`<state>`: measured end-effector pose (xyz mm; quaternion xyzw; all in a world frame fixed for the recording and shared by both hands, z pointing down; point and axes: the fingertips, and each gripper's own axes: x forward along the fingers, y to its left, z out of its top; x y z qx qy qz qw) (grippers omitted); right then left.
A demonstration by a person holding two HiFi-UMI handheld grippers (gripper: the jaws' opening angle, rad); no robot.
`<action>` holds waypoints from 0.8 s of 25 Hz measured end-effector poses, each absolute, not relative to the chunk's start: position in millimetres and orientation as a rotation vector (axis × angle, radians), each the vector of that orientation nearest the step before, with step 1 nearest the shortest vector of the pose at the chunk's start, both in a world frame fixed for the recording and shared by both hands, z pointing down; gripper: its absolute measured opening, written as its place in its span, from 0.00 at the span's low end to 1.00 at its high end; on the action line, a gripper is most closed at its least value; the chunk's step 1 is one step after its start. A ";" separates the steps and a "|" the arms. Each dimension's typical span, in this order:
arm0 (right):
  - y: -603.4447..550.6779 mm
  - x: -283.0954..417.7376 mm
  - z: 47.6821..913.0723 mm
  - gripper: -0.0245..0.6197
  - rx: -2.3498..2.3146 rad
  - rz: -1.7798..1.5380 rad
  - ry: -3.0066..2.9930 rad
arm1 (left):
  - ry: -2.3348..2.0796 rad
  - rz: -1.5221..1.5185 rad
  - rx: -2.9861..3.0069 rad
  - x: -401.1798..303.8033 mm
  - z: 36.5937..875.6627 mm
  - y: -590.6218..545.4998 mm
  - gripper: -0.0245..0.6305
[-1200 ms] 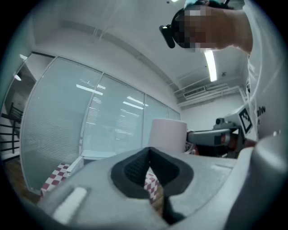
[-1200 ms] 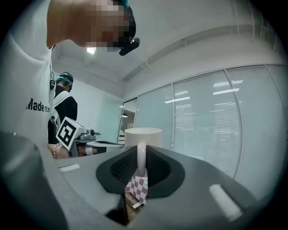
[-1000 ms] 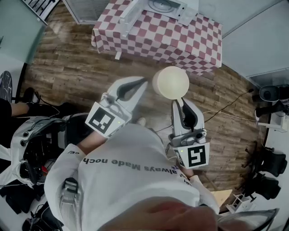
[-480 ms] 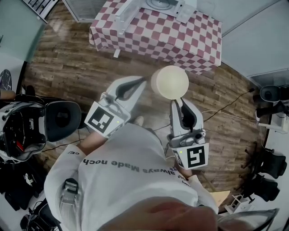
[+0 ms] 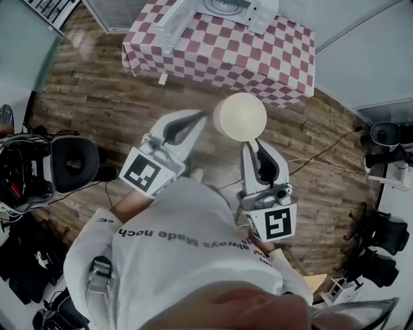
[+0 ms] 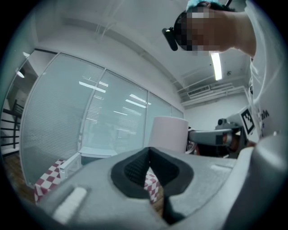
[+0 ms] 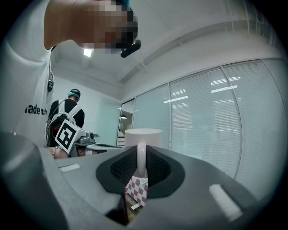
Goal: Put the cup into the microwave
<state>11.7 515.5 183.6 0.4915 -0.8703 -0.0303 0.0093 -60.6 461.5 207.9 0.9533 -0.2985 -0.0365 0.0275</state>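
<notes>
A cream cup hangs in the air above the wooden floor, and my right gripper is shut on its handle. In the right gripper view the handle is pinched between the black pads, with the cup body just beyond. My left gripper is beside the cup on its left, shut with nothing in it. The left gripper view shows the cup past my closed left gripper. The white microwave stands on the checkered table ahead, its door swung open.
A black office chair and dark gear stand at the left. Camera stands and cables lie on the floor at the right. Another person stands behind in the right gripper view. Glass walls with blinds run behind the table.
The table and microwave have slid slightly left and up in the head view. The black chair at the left has shifted further left. Both grippers and the cup keep their pose.
</notes>
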 end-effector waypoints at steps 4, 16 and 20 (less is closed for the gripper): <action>487.1 4.5 187.1 0.10 1.542 -0.090 -2.720 | -0.924 -0.123 2.941 -68.2 211.6 431.6 0.04; 376.8 -41.8 180.3 0.10 1.536 -0.107 -2.717 | -0.931 -0.139 2.935 -117.9 205.2 323.9 0.04; 345.7 -61.2 182.4 0.10 1.538 -0.119 -2.713 | -0.925 -0.141 2.940 -137.8 208.2 291.0 0.04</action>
